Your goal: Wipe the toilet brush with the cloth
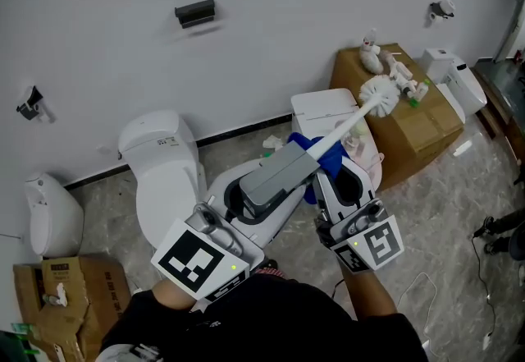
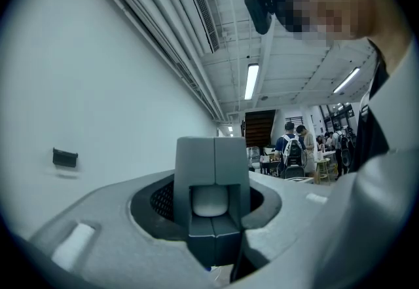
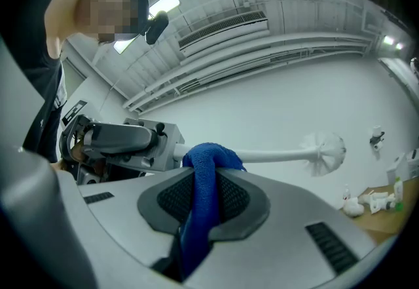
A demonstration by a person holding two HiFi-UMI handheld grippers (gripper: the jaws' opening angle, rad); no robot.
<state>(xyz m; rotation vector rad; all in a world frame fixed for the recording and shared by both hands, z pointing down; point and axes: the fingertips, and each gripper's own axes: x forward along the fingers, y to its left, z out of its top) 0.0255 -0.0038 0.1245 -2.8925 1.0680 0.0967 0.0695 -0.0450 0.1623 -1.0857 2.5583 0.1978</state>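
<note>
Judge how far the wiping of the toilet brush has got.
Done: the left claw is shut on the toilet brush by its handle end, the right claw on the blue cloth. In hand: the cloth wraps the shaft beside the left claw. Left: the bare shaft out to the bristle head; whether any is already wiped cannot be told.

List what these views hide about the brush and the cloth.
Head view: handle end of the white toilet brush, buried in the jaws of the left hand-held gripper.
Right gripper view: lower end of the blue cloth, sunk between the jaws of the right hand-held gripper.
Left gripper view: bristles and cloth, behind its own jaws.
</note>
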